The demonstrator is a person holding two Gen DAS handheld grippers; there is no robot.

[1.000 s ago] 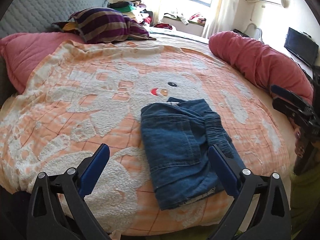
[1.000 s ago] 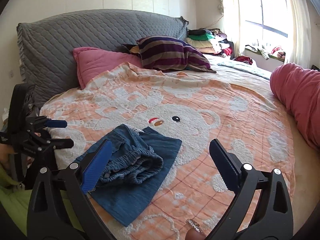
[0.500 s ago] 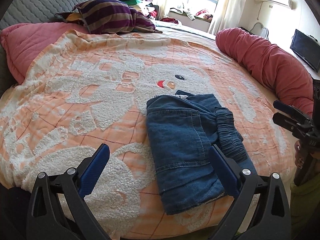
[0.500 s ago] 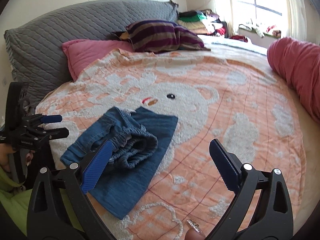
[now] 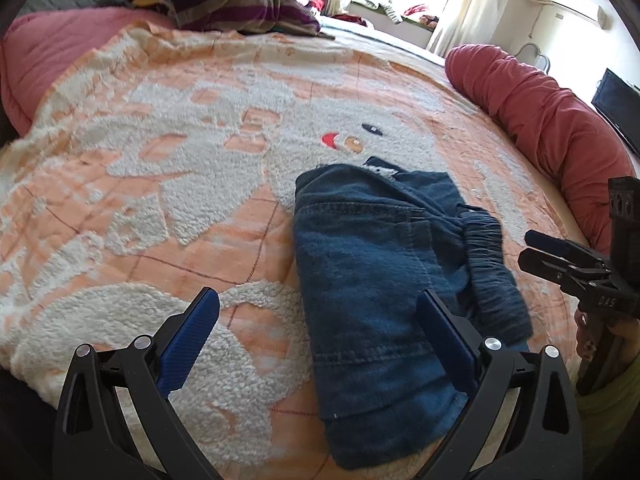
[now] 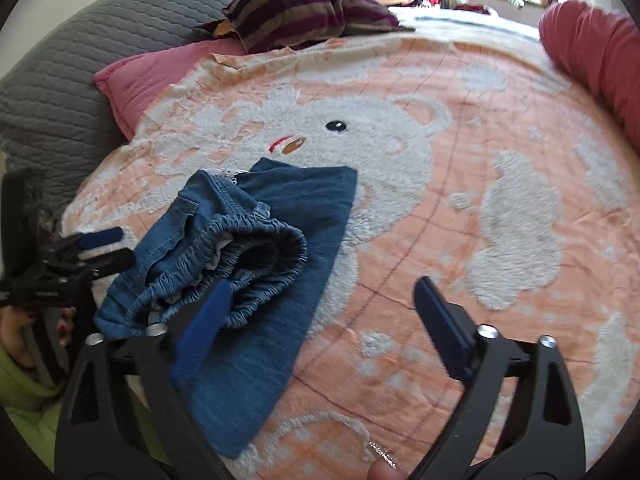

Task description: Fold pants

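Left gripper (image 5: pixel 318 314), jaws spread wide and empty, poised above the bear blanket (image 5: pixel 168 184); folded denim pants (image 5: pixel 384 280) lie directly ahead, partly beneath its right finger. Right gripper (image 6: pixel 322 306), jaws likewise spread and empty; pants (image 6: pixel 256 264) ahead-left, elastic waistband uppermost. Red bolster (image 5: pixel 536 120) lies far right; striped pillow (image 6: pixel 304 14) beyond.

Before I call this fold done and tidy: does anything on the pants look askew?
Yes. The elastic waistband bunches up in a loose roll on the folded pants, gaping open instead of lying flat. Both claws are open and hold nothing.
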